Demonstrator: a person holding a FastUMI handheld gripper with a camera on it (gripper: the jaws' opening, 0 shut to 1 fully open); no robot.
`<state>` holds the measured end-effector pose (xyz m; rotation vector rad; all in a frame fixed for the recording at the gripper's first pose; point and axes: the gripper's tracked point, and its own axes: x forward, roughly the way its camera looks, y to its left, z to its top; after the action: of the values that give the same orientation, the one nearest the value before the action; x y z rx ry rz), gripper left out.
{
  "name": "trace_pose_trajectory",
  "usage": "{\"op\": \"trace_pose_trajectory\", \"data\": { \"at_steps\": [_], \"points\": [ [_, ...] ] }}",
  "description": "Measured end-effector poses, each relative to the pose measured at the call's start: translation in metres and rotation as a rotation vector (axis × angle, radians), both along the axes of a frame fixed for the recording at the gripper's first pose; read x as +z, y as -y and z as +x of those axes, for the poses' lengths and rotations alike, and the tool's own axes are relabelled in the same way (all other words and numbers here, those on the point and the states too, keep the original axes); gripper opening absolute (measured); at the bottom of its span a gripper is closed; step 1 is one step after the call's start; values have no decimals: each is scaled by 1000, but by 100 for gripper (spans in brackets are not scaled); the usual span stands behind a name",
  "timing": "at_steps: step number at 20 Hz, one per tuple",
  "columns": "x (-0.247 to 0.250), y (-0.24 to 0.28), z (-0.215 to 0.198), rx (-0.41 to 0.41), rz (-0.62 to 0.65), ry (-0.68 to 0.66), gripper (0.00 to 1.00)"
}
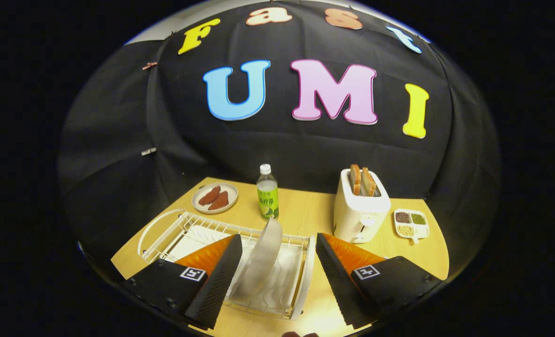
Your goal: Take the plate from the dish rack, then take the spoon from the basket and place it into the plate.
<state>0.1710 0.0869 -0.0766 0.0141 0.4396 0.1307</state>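
Open gripper (277,262) astride racked plate (261,260)

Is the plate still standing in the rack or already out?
Still in. The plate stands on edge in the rack, leaning slightly, between the open claw fingers, neither one touching it.

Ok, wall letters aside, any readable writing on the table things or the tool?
Bottle label: printed, but too small and blurred to read.
Tool, open with the plate between its fingers: square patterned markers, no words.
Toaster: no text visible.
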Motion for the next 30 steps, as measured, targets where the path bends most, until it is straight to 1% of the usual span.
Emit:
{"op": "trace_pose_trajectory", "data": {
  "at_steps": [3, 8, 9, 10, 12, 13, 15, 16, 19, 20, 24, 30],
  "points": [
    [-22, -4, 10, -19, -4, -90, 98],
    [-58, -21, 16, -20, 48, -261, 99],
    [-64, -25, 14, -20, 59, -304, 98],
    [-69, -27, 15, -30, 69, -329, 86],
    [-71, -26, 20, -58, 70, -350, 52],
    [-70, -29, 15, -67, 73, -366, 52],
    [-74, -27, 18, -86, 70, -397, 47],
    [-73, -27, 17, -94, 71, -405, 43],
    [-66, -29, 17, -115, 60, -401, 40],
    [-65, -32, 17, -113, 44, -398, 38],
    [-56, -33, 15, -123, -8, -385, 38],
    [-44, -29, 17, -161, -40, -370, 38]
  ]
}}
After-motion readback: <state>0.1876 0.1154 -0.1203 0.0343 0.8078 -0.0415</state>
